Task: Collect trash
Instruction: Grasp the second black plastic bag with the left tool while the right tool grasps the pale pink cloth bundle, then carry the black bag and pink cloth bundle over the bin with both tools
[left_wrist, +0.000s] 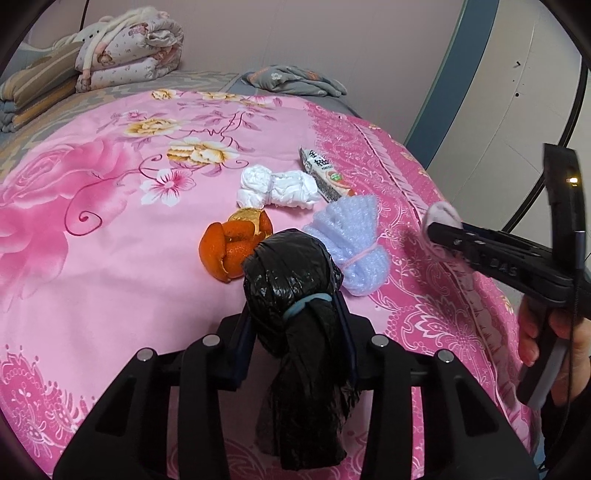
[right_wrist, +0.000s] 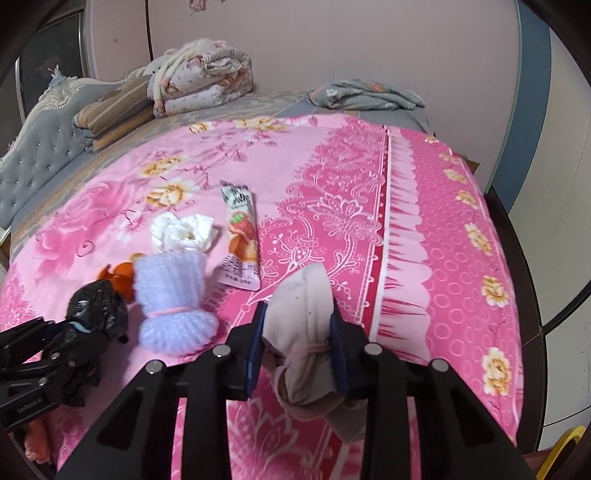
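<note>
My left gripper (left_wrist: 293, 291) is shut on a black plastic bag bundle (left_wrist: 291, 273) tied with a blue band, held just above the pink bed sheet (left_wrist: 110, 295). My right gripper (right_wrist: 299, 325) is shut on a beige cloth bundle (right_wrist: 301, 295) tied with a pink band. On the sheet lie orange peel (left_wrist: 236, 247), a white plastic bundle (left_wrist: 277, 186), a lilac foam bundle (left_wrist: 351, 240) and a snack wrapper (left_wrist: 325, 173). The right gripper also shows in the left wrist view (left_wrist: 439, 225), to the right of the lilac bundle. The left gripper shows in the right wrist view (right_wrist: 79, 325).
Folded quilts (left_wrist: 122, 48) and striped blankets (left_wrist: 40, 85) are stacked at the far left of the bed. A grey floral cloth (left_wrist: 295, 79) lies at the far edge. A padded headboard (right_wrist: 33, 155) stands at the left. The bed's right edge (right_wrist: 517, 295) drops off near a wall.
</note>
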